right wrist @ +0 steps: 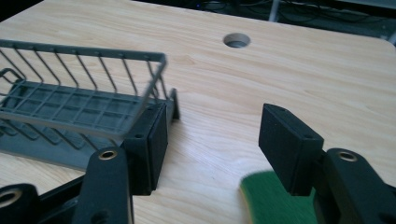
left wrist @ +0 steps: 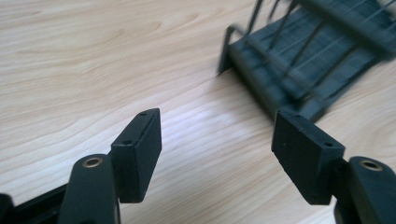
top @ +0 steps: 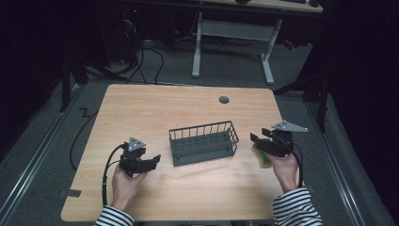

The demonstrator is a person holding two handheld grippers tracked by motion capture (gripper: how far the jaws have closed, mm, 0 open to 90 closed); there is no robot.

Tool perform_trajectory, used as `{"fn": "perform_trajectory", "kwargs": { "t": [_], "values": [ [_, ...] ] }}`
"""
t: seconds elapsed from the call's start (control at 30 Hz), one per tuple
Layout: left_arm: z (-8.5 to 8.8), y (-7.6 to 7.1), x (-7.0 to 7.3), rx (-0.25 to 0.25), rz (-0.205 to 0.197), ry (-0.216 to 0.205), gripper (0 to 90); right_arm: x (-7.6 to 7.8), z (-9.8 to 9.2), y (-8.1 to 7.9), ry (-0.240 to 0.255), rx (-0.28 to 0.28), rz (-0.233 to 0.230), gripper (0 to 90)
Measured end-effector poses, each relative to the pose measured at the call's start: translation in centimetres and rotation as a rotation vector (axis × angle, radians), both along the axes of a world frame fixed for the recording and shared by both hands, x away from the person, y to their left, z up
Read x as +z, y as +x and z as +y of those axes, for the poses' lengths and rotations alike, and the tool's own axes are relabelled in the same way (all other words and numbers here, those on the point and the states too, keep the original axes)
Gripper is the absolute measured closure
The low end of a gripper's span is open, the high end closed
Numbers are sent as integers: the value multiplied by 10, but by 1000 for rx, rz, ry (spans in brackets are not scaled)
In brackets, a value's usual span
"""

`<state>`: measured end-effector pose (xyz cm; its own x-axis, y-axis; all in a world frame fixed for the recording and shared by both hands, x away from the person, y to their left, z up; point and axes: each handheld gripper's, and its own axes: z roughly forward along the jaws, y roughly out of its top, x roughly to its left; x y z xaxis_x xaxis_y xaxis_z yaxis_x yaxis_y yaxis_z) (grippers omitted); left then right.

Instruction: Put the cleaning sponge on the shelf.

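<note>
Dark room, wooden table [top: 155, 106] bearing a wire basket [top: 203, 142]; both hand-held grippers [top: 141, 162] [top: 263, 143] spread apart.

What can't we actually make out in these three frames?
- Green object: right gripper view cuts it off at the bottom edge and a jaw covers part; in the high view the right hand-held gripper hides most of it. What it is cannot be told.
- Wire basket: motion-blurred in the left gripper view and cut off by the top and right edges.
- Background beyond the table: too dark in the high view.

A light wooden table [top: 155, 106] bears a dark wire basket [top: 203, 142] and a green pad [top: 261, 154].
</note>
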<state>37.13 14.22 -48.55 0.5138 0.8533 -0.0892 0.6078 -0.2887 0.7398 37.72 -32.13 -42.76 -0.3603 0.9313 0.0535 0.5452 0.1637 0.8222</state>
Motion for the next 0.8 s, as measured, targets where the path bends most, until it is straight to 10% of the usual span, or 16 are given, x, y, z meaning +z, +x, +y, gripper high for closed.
{"fn": "perform_trajectory", "kwargs": {
  "t": [0.8],
  "values": [
    [19,7,-44,74,29,70,323,-50,-47,9,-80,-90,182,299]
  ]
}}
